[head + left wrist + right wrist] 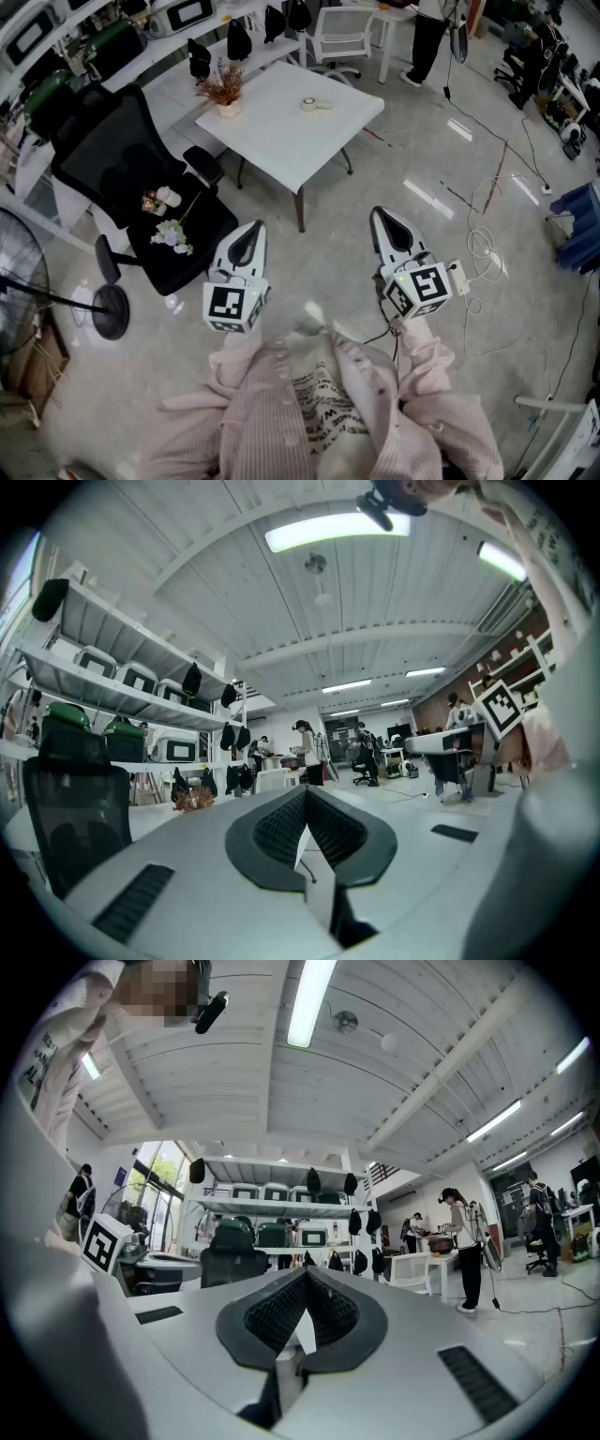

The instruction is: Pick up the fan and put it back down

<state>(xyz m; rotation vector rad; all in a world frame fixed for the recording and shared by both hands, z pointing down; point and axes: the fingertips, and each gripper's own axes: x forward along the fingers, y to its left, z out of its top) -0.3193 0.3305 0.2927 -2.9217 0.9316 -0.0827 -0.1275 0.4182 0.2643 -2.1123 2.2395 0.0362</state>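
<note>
Workshop room: grey floor (337, 253), white tabletop (281, 122), fan (111, 312) standing far left.
Left tongs (249, 239) and right tongs (389, 232) are hovering level — each pressing together, gripping nothing.

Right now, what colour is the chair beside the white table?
The chair is black; the head view shows it best.

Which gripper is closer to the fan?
Left. The left gripper is a little way right of the fan in the head view; the right gripper is farther right, beyond the left one.

White table (309, 131), grey floor (394, 187)
</note>
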